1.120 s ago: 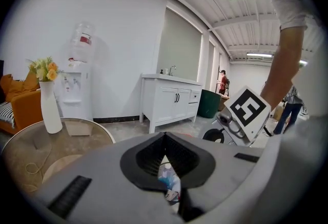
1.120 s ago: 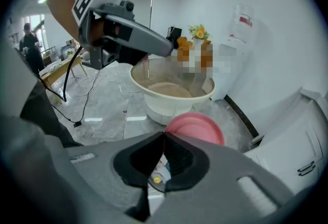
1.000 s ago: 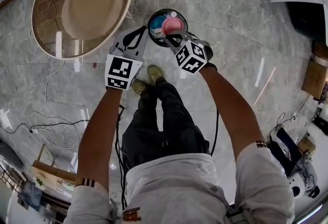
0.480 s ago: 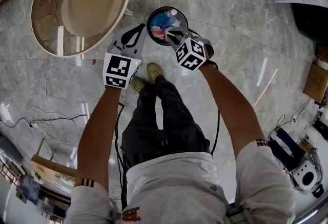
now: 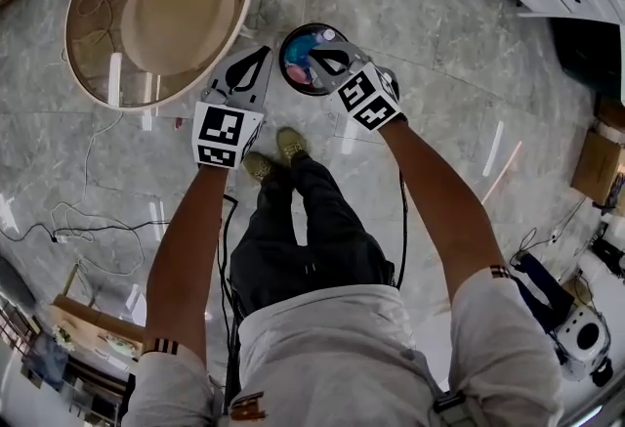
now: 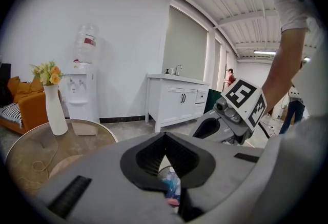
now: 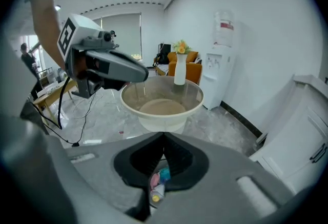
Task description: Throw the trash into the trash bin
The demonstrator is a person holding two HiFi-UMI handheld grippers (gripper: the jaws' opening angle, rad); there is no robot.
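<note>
Right gripper (image 5: 318, 54) hangs over the trash bin (image 5: 284, 44), nose tipped down, and its jaws are pressed together, tips meeting with nothing pinched between them. In the right gripper view, right gripper (image 7: 164, 139) shows that closed wedge plainly, and through the dark opening under the tips the trash (image 7: 158, 181) lies down below it: a pink scrap, a bit of blue, a spot of yellow. From the head view the trash (image 5: 299, 60) sits inside the bin, directly beneath and just ahead of the right gripper's tips. Left gripper (image 5: 257, 64) floats just beside the bin's rim, on the right gripper's left, near it but apart. Its jaws are shut tight too and hold nothing; in the left gripper view, left gripper (image 6: 164, 137) points nearly level, and a blue bottle with a pale cap (image 6: 171, 185) shows low in the gap under its tips, down in the bin rather than in the grip. The right gripper (image 6: 209, 128) shows off to its right. Ahead and left of the left gripper stands a round glass table (image 6: 77, 136) with a white vase of flowers (image 6: 54, 110) on it. A water dispenser (image 6: 82, 89) stands beyond that against the wall. A white cabinet (image 6: 177, 100) stands straight ahead.
</note>
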